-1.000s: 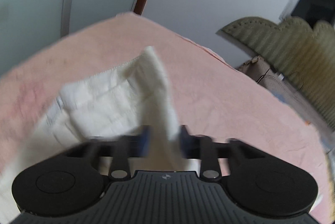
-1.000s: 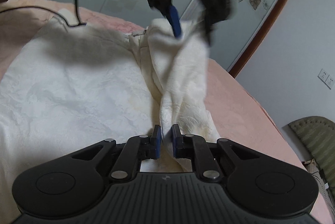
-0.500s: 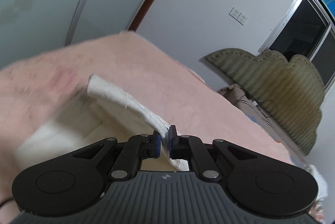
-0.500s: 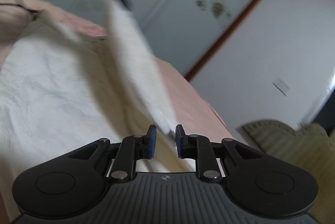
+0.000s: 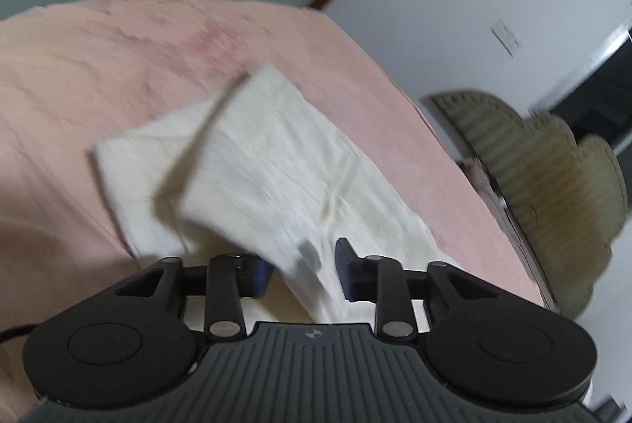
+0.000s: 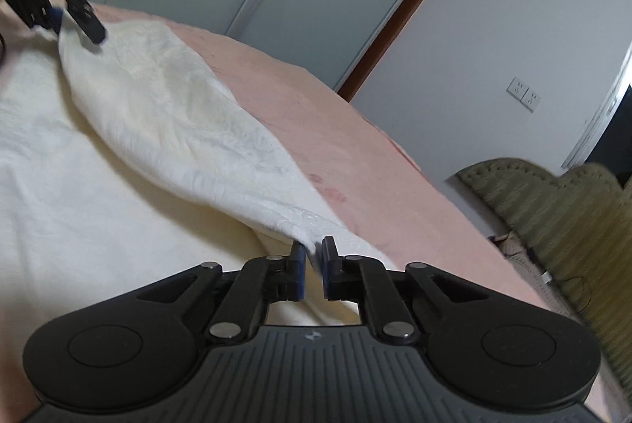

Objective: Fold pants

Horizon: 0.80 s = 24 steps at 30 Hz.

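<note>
We see the pants (image 6: 118, 154) lying on the bed (image 6: 355, 154), a lifted leg stretched from our left tool (image 6: 75, 24) at far left to our right tool (image 6: 312, 261) up front.

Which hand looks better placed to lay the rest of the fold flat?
Right, probably. The right gripper is shut on the pants edge, while the left gripper has just been opening, with cloth loose between its jaws.

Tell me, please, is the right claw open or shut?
Shut: right claw pinches an edge of the white pants.
</note>
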Available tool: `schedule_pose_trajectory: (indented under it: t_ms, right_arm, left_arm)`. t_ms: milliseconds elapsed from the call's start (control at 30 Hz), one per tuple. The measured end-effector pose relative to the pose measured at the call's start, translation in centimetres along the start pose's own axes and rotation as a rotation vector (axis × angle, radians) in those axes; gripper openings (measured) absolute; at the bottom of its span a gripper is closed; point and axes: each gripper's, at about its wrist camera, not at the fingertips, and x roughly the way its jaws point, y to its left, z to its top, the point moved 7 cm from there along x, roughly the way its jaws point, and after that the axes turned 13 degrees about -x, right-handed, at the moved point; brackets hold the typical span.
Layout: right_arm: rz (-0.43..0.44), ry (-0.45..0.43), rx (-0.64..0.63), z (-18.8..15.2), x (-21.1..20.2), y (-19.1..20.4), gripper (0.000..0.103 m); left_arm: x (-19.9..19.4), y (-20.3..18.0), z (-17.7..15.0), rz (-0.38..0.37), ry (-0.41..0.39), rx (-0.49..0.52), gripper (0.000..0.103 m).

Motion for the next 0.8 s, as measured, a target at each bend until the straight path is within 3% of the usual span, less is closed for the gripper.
schedule_pose_trajectory:
  t_ms: [33, 100, 133, 333, 500, 600, 800]
  right_arm:
    - [0.012, 0.000, 0.020, 0.0, -0.5, 0.0, 0.008]
    - [0.038, 0.001, 0.059, -0.2, -1.6, -0.1, 0.008]
    - [0.055, 0.001, 0.075, -0.4, -2.3, 0.1, 0.008]
    - [0.179, -0.023, 0.118, -0.2, -6.3, 2.2, 0.008]
    - [0.244, -0.030, 0.105, 0.3, -7.8, 4.8, 0.008]
    - [0.265, -0.019, 0.116, 0.2, -7.7, 5.8, 0.007]
    - [0.247, 0.019, 0.088, 0.0, -7.2, 7.5, 0.007]
  left_arm:
    - [0.1, 0.0, 0.3, 0.004, -0.014, 0.002, 0.033]
    - [-0.2, 0.1, 0.5, 0.022, -0.041, 0.034, 0.008]
    - [-0.4, 0.0, 0.6, 0.024, -0.053, 0.055, 0.006]
    - [-3.6, -0.2, 1.8, 0.021, -0.171, 0.170, 0.005]
    - [-3.6, 1.1, 2.3, 0.107, -0.138, 0.219, 0.006]
    - [-2.5, 2.3, 1.8, 0.149, -0.117, 0.244, 0.008]
    - [-2.6, 1.6, 0.3, 0.212, -0.218, 0.405, 0.010]
